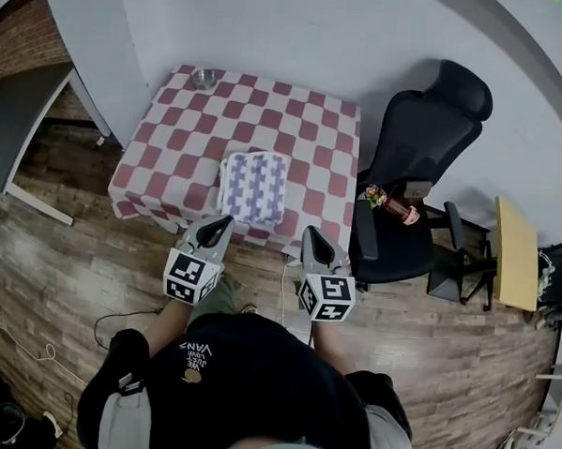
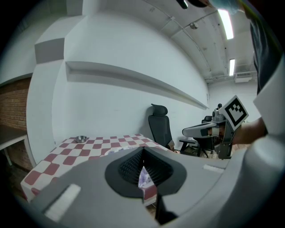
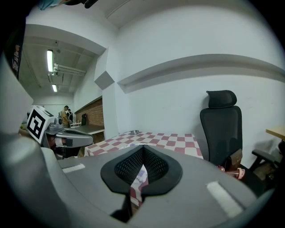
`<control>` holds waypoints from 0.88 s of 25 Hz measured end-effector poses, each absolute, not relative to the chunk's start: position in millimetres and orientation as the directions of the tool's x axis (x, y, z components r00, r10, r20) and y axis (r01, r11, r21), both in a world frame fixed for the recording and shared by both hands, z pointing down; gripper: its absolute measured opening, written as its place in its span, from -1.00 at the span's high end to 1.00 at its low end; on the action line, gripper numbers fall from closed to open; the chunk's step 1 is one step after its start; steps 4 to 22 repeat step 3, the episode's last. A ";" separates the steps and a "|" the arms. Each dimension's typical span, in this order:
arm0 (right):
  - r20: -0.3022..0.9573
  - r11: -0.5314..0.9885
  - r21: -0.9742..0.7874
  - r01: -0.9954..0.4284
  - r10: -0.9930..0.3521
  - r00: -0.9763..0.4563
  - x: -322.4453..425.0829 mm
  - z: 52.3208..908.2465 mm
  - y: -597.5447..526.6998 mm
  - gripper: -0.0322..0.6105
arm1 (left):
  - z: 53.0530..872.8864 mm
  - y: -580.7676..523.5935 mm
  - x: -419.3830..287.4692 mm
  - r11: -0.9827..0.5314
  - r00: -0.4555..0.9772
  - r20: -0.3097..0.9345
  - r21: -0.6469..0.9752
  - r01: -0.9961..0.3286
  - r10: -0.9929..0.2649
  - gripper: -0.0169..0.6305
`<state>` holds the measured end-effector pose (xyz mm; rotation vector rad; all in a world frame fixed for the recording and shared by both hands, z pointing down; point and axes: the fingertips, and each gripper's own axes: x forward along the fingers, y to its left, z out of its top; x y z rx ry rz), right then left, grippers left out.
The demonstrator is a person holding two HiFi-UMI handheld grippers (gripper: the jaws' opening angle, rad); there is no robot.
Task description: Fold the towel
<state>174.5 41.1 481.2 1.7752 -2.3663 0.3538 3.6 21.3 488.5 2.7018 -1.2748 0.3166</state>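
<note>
Floor [image 1: 53,263]: wood planks, brown and streaked, all round the table.
Table [image 1: 296,116]: rectangular, under a red-and-white checked cloth that hangs limp over the edges; its far edge is against the white wall.
Chair [image 1: 427,133]: black office chair with a tall curved back and a headrest, standing just off the table's right edge.
Side table [image 1: 514,250]: narrow pale yellow wooden top, to the right of the chair and well apart from the table.
Towel [image 1: 254,186]: soft cloth, white with lavender checks, lying flat as a neat rectangle with rounded, layered edges. It sits at the middle of the table's near edge.
Towel's long axis: it runs from the near edge toward the far edge, one short end at the near edge and the other pointing at the wall.
My left gripper [image 1: 227,221]: grey plastic with black ribbed pads, jaws pressed together with nothing pinched. I hold it at the near edge, its tip by the towel's near left corner; I cannot tell whether it touches.
My right gripper [image 1: 311,232]: same build, jaws pressed together and empty, at the near edge, right of the towel and apart from it.
Bowl [image 1: 205,78]: small, round, shiny metal, at the table's far left corner.
</note>
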 end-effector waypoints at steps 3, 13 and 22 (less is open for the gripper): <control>0.270 0.264 -0.092 -0.960 -0.922 -0.279 177.9 482.0 40.1 0.89 | 490.6 20.1 6.8 -0.633 0.620 0.251 0.035 -0.774 -0.744 0.94; 0.270 0.264 -0.092 -0.960 -0.922 -0.279 177.9 482.0 40.1 0.89 | 490.6 20.1 6.8 -0.633 0.620 0.251 0.035 -0.774 -0.744 0.94; 0.270 0.264 -0.092 -0.960 -0.922 -0.279 177.9 482.0 40.1 0.89 | 490.6 20.1 6.8 -0.633 0.620 0.251 0.035 -0.774 -0.744 0.94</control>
